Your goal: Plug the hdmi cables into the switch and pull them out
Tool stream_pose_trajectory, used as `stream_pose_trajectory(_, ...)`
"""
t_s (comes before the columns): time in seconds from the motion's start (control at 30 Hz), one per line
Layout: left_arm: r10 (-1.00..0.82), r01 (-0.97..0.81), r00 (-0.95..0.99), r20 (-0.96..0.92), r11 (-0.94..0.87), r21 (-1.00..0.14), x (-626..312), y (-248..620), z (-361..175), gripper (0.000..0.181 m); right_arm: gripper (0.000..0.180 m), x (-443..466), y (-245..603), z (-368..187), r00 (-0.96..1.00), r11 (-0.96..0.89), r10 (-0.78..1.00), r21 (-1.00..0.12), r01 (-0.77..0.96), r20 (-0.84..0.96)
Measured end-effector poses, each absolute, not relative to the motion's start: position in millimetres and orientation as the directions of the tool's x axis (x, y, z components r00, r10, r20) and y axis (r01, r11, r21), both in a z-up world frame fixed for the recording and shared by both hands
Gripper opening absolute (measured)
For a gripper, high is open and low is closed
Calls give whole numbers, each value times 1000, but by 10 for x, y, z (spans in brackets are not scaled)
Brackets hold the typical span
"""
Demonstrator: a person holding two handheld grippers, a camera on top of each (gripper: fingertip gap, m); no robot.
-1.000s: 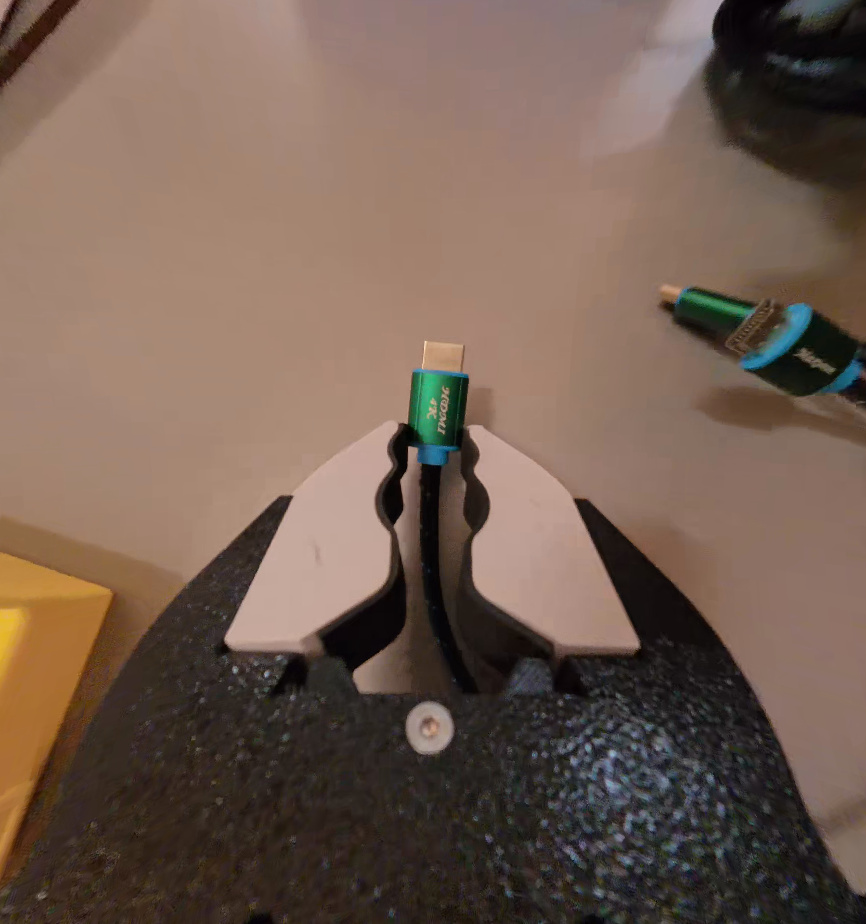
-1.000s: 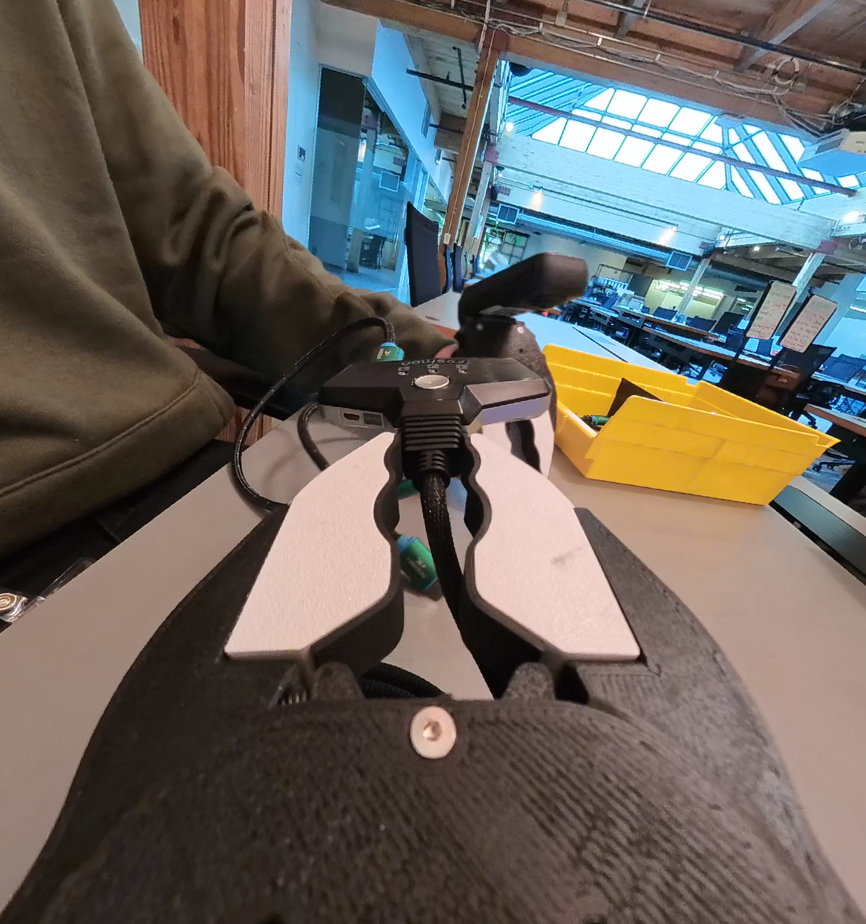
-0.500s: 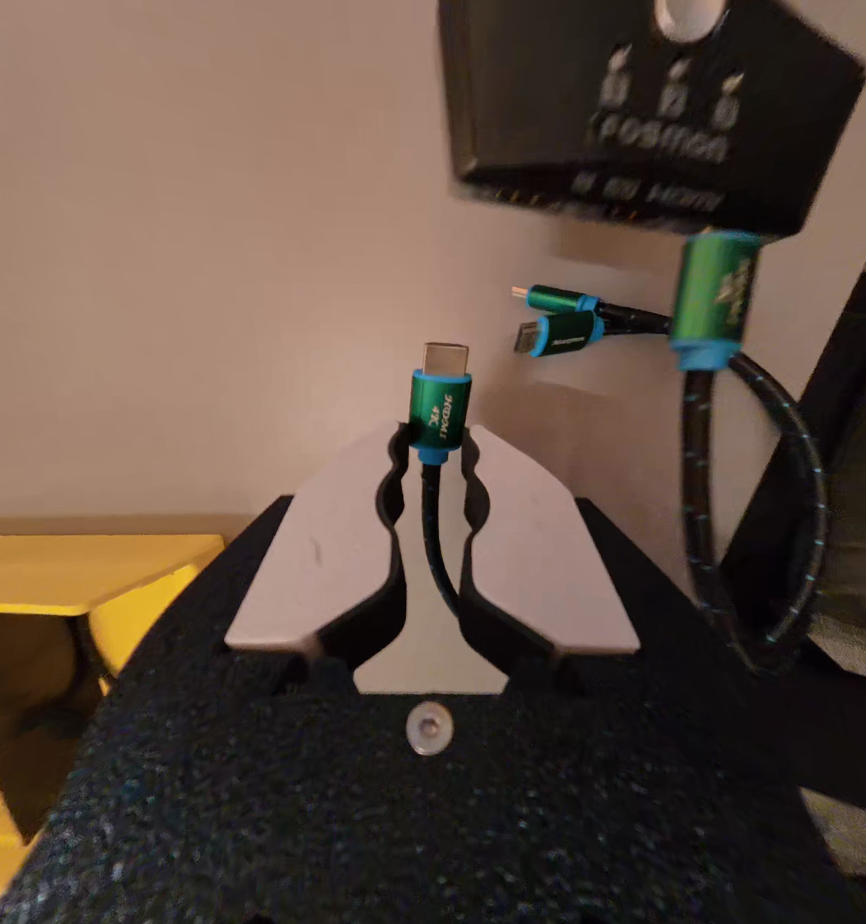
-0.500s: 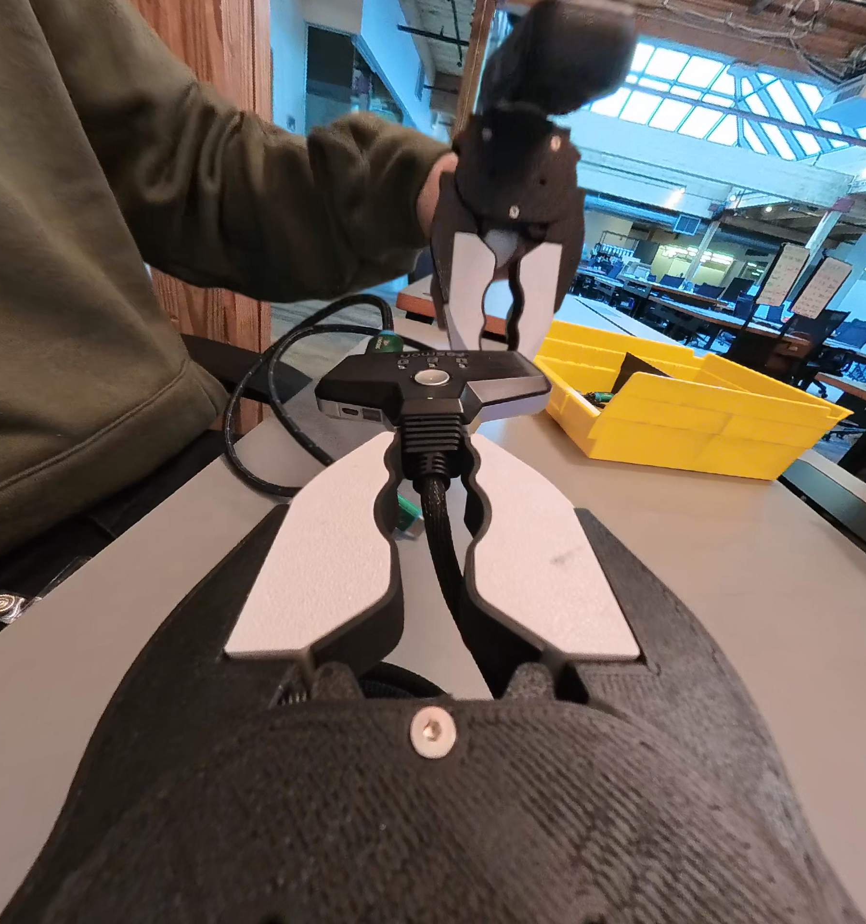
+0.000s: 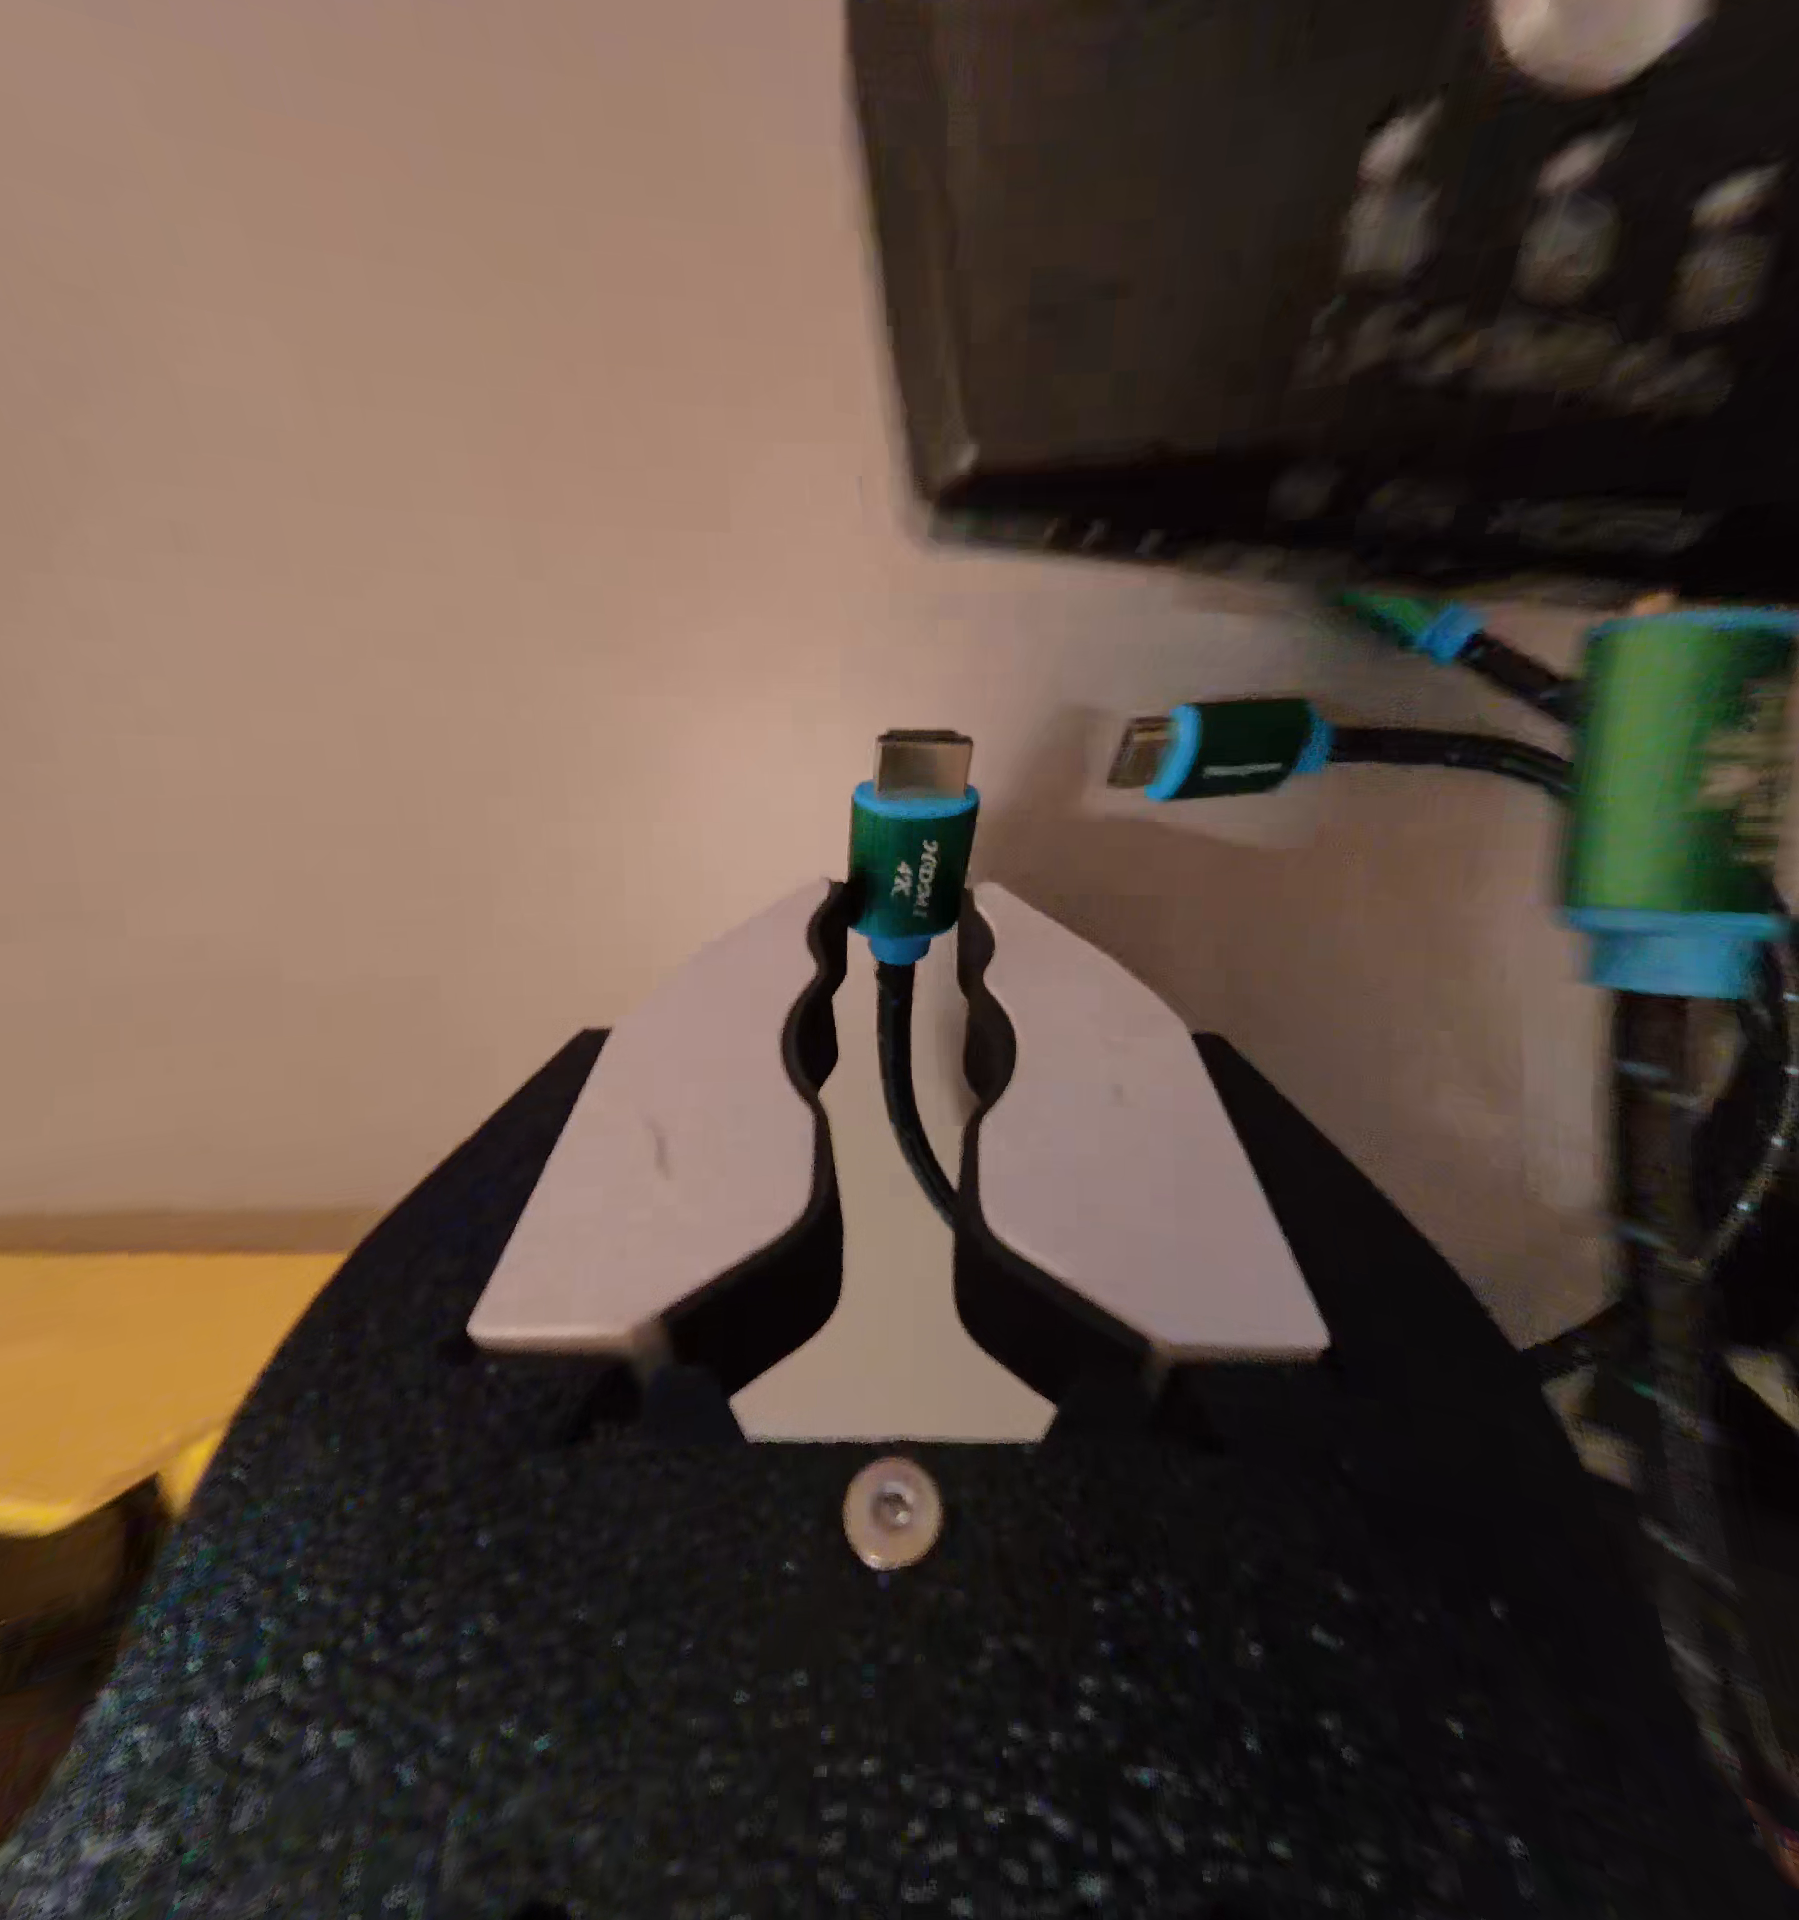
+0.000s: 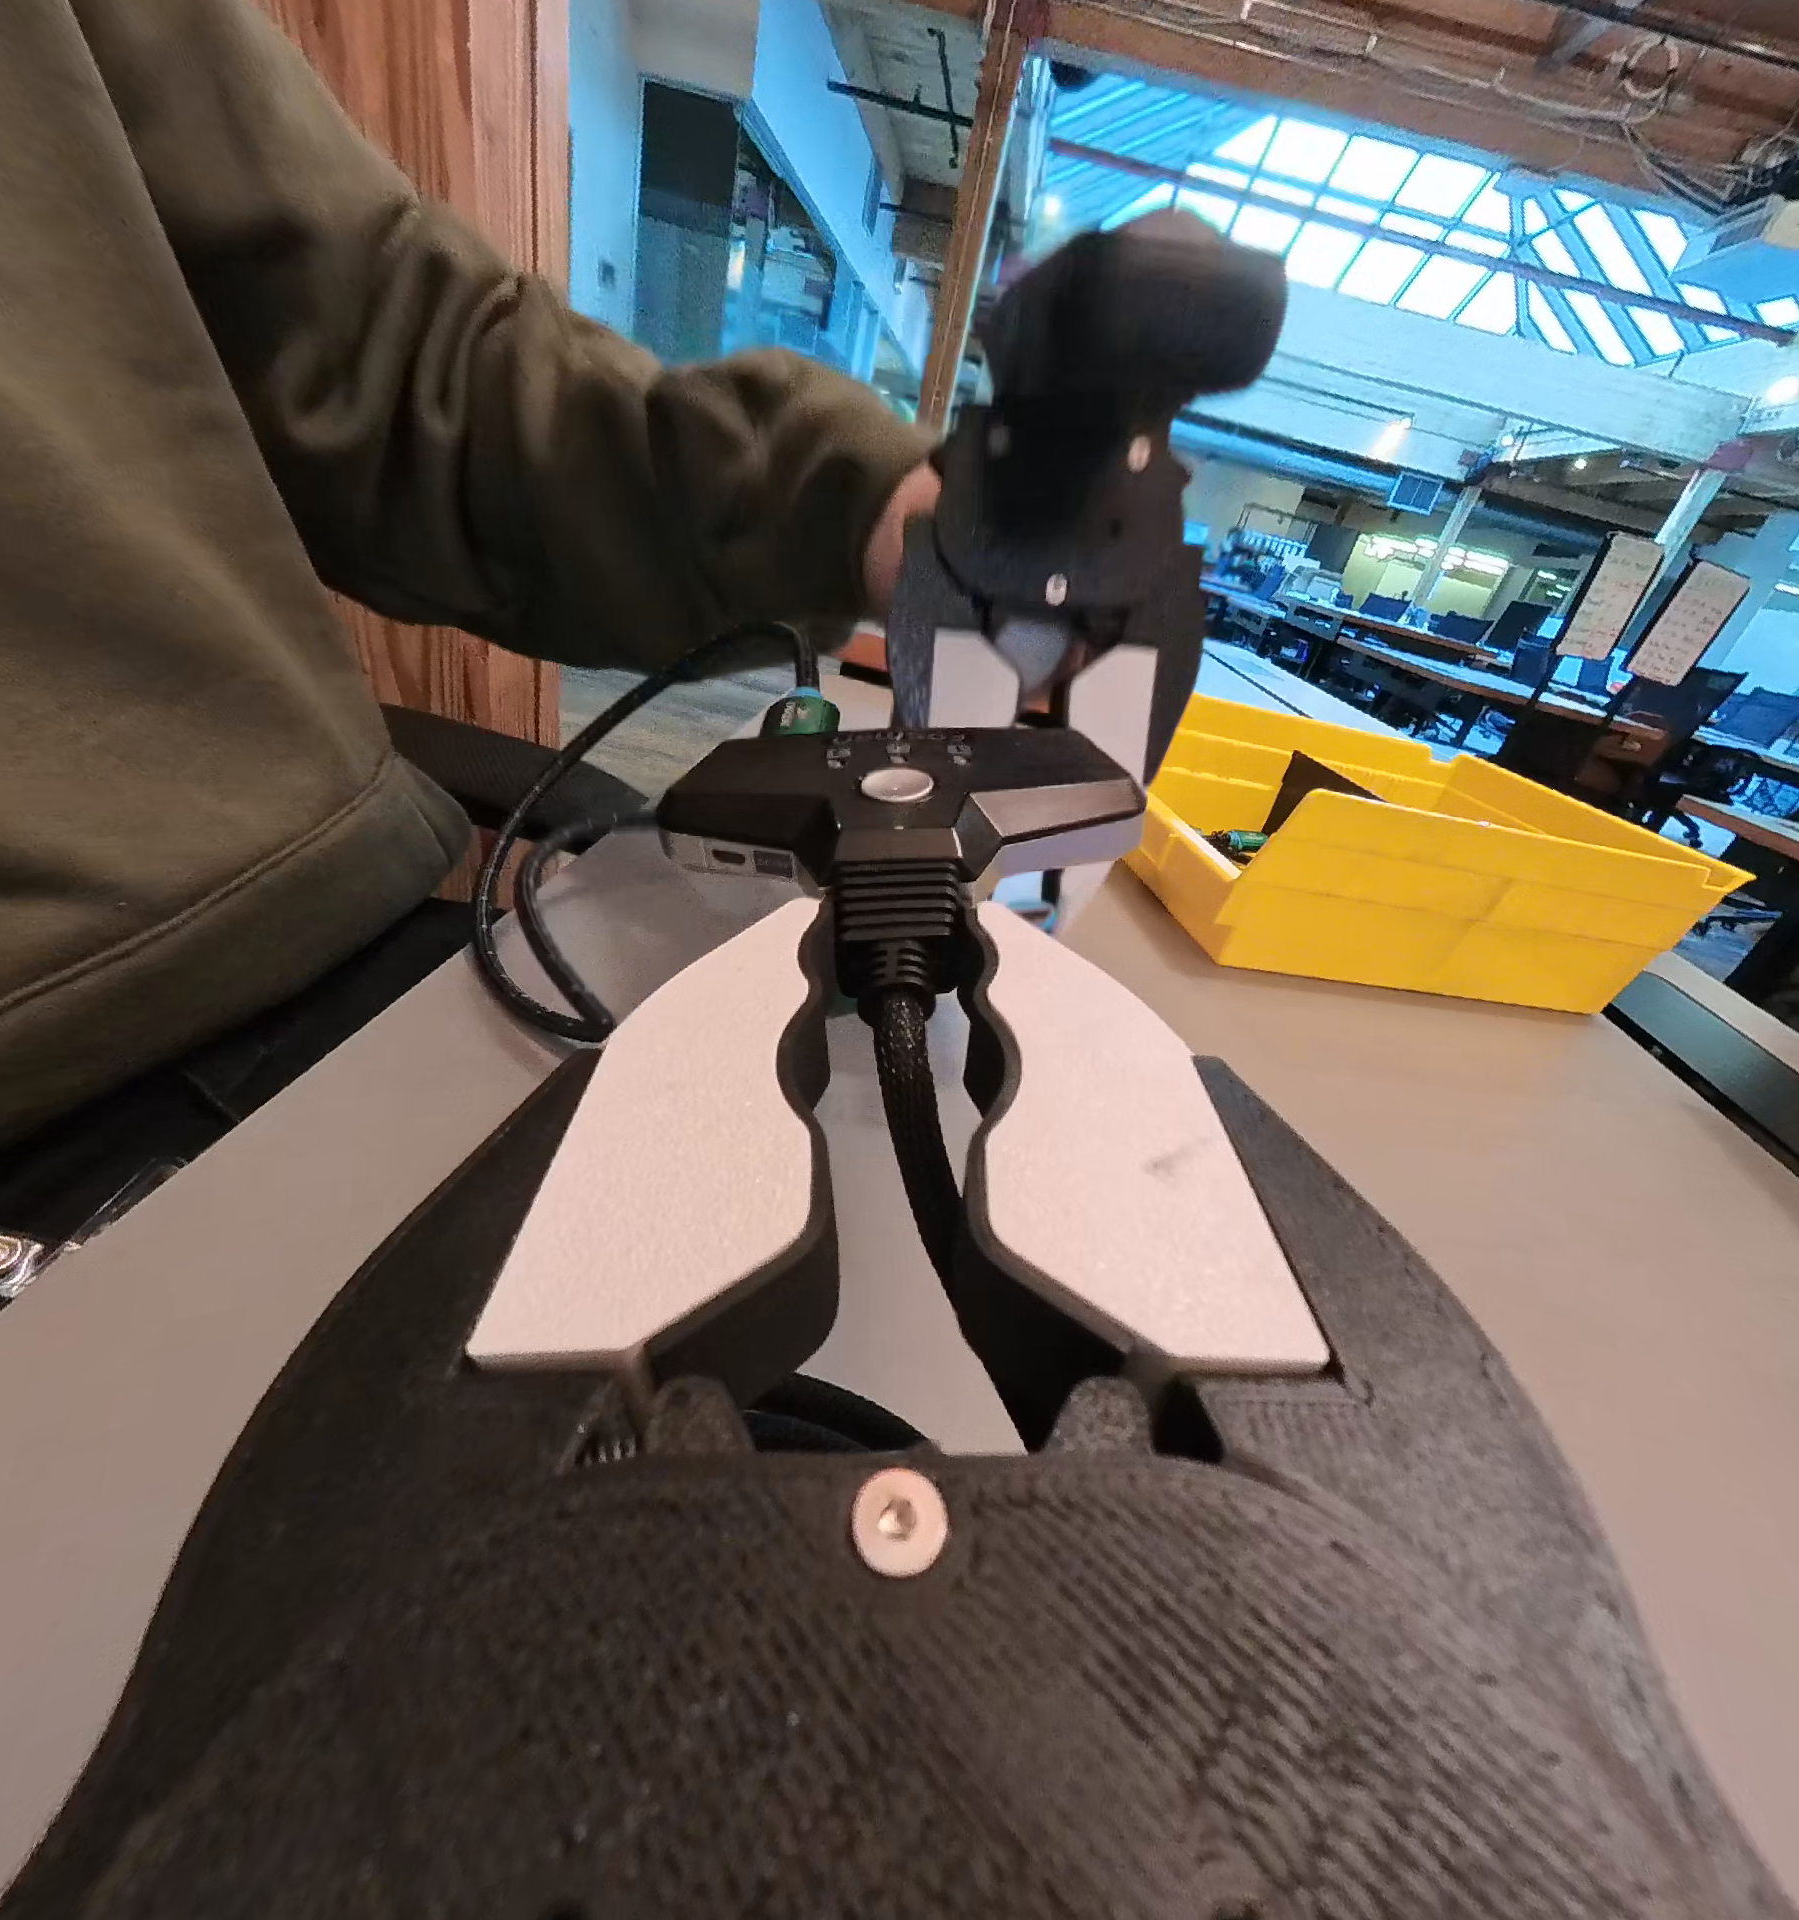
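One plug [image 5: 1679, 774] already sits in the switch [image 6: 900, 795]; your right gripper [image 6: 900, 940] clamps its ribbed tail, raised above the table [image 6: 1497, 1143]. Your left gripper [image 5: 910, 899] pinches a free plug [image 5: 914, 847], left of the ports. Next, align it squarely rightward, I judge.

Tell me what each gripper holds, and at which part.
Left gripper: green HDMI plug, gripped at its rear collar. Right gripper: the switch, by its ribbed cable neck.
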State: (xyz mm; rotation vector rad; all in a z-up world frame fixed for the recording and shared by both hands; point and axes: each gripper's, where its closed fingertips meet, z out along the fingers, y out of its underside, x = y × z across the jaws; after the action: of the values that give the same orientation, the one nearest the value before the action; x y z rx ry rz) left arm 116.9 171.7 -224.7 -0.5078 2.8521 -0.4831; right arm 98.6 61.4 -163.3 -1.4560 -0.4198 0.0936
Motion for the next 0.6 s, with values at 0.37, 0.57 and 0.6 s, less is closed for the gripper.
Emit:
stream_pose_trajectory(0.37,-419,-173,-856,-302,783,-597,1321,1679,-2724,21,22,966,611,-1640,919,127,323,-972,197,228)
stream_pose_trajectory(0.57,-446,-154,-827,-343,766,-624,1364,1642,-2704,27,22,965,607,-1637,918,130,323,-972,197,230)
stream_pose_trajectory(0.6,-447,-148,-820,-358,770,-621,1370,1646,-2699,29,22,963,606,-1638,918,131,324,-971,198,230)
